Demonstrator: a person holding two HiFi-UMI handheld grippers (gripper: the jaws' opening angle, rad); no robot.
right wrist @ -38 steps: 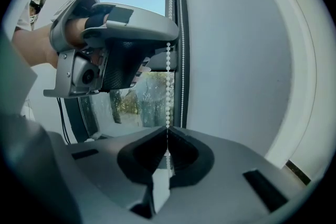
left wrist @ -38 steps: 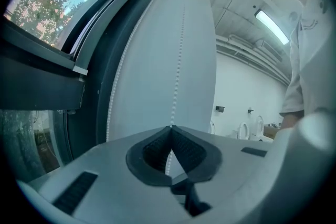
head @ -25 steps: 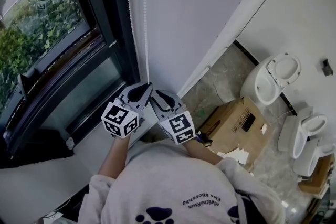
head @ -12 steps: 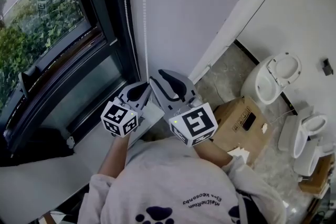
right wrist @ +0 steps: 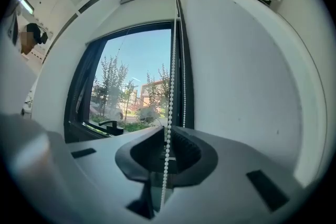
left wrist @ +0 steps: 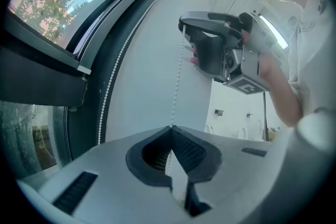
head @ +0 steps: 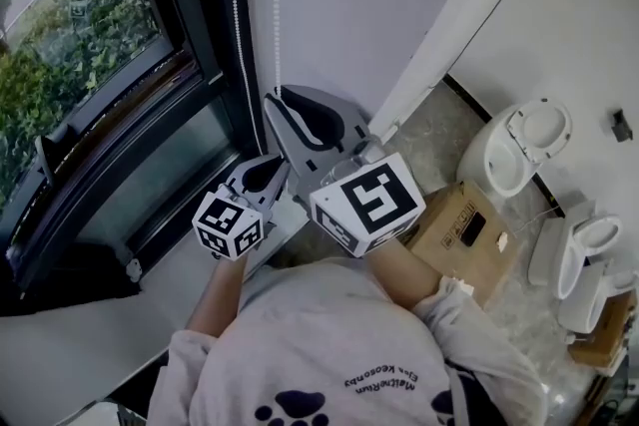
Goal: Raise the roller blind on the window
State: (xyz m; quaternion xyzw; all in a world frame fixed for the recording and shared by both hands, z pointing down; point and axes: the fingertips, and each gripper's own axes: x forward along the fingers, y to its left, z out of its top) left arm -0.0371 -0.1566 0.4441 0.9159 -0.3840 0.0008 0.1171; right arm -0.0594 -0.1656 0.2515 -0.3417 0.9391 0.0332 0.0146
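Fingers (right wrist: 190, 148) of right gripper (right wrist: 167, 132): just closing, upright bead chain (right wrist: 170, 76) threaded between, not yet pinched | left gripper (left wrist: 171, 128): clenched on chain, lower down.

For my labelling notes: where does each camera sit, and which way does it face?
Head view: on the head, looking steeply down at window, bead chain; shirt, left claw, right claw show.
Left gripper view: on left claw, shut on chain, facing wall; right claw shows.
Right gripper view: on right claw, facing window; jaws have just been closing, chain between.
Shared: the chain.
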